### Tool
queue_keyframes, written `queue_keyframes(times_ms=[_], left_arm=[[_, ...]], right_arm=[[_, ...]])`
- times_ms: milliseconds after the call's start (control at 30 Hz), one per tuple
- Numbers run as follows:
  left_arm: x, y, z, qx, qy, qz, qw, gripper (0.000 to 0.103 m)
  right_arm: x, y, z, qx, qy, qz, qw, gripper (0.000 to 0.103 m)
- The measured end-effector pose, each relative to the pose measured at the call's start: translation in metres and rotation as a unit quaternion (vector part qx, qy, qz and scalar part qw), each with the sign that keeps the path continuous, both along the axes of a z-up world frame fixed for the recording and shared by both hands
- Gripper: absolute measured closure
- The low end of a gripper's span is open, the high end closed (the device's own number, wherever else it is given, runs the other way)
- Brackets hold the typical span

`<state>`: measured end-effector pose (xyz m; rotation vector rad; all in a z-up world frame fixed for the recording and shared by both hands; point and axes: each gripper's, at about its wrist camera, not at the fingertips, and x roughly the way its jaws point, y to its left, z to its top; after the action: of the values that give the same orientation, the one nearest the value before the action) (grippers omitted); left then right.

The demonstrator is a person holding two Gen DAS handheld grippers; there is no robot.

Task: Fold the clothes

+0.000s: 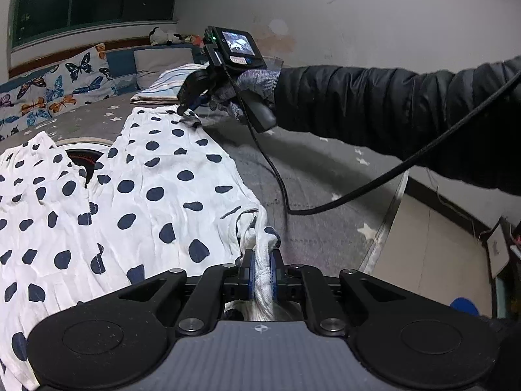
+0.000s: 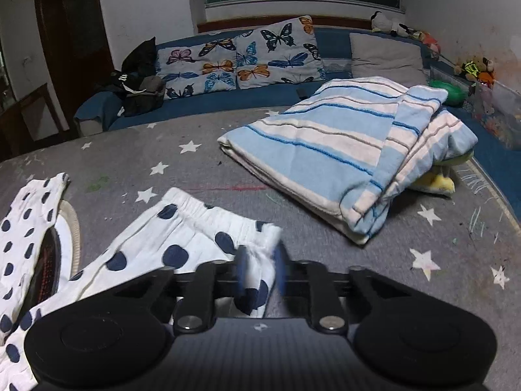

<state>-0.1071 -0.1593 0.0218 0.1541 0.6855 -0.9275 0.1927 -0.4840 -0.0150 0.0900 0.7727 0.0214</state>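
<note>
Garment: we see polka-dot trousers (image 1: 156, 176) spread on the star-patterned table (image 1: 325, 176), legs running away from us.
Left claw (image 1: 262, 270): clenched on bunched cloth at the near right edge.
Right claw (image 2: 260, 270): pads blurred, astride the far cuff; grip we cannot tell.
Axis: both claws on one long edge.
Nearby: striped folded blanket (image 2: 329, 150) beyond the cuff.

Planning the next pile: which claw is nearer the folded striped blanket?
Right. The right claw grips the polka-dot garment just before the striped blanket; the left claw holds its far end.
</note>
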Motion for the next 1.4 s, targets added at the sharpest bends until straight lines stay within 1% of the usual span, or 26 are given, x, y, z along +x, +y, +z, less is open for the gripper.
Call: queue_keyframes(times_ms=[33, 233, 367, 467, 600, 700, 800, 967, 1100, 1267, 1400], left_arm=[[0.001, 0.002, 0.001, -0.005, 0.002, 0.002, 1.0, 0.093], [0.002, 0.025, 0.009, -0.049, 0.015, 0.028, 0.9983, 0.094], [0.002, 0.049, 0.015, -0.082, 0.024, 0.057, 0.9947, 0.094], [0.0, 0.07, 0.02, -0.107, 0.031, 0.081, 0.9904, 0.095], [-0.003, 0.098, 0.026, -0.139, 0.039, 0.117, 0.9826, 0.095], [-0.008, 0.12, 0.028, -0.156, 0.042, 0.147, 0.9759, 0.095], [-0.012, 0.143, 0.028, -0.166, 0.043, 0.176, 0.9695, 0.095], [-0.017, 0.174, 0.025, -0.183, 0.049, 0.214, 0.9582, 0.095], [-0.017, 0.195, 0.019, -0.189, 0.057, 0.239, 0.9506, 0.095], [-0.019, 0.212, 0.014, -0.192, 0.062, 0.259, 0.9448, 0.095], [-0.021, 0.22, 0.008, -0.191, 0.07, 0.272, 0.9405, 0.095]], right_arm=[[0.0, -0.001, 0.001, 0.0, -0.001, -0.003, 1.0, 0.096], [0.002, -0.004, 0.026, -0.013, -0.007, -0.033, 0.999, 0.097], [0.003, 0.009, 0.05, -0.021, -0.018, -0.028, 0.999, 0.098], [0.007, 0.025, 0.069, -0.021, -0.03, -0.026, 0.999, 0.098], [0.013, 0.057, 0.096, -0.018, -0.051, -0.013, 0.998, 0.098], [0.021, 0.088, 0.113, -0.017, -0.064, 0.008, 0.998, 0.099], [0.032, 0.124, 0.123, -0.022, -0.072, 0.034, 0.997, 0.099], [0.055, 0.187, 0.12, -0.029, -0.069, 0.069, 0.995, 0.099], [0.076, 0.242, 0.103, -0.038, -0.057, 0.093, 0.993, 0.099], [0.097, 0.304, 0.078, -0.045, -0.042, 0.122, 0.991, 0.099], [0.107, 0.333, 0.058, -0.029, -0.028, 0.137, 0.99, 0.098]])
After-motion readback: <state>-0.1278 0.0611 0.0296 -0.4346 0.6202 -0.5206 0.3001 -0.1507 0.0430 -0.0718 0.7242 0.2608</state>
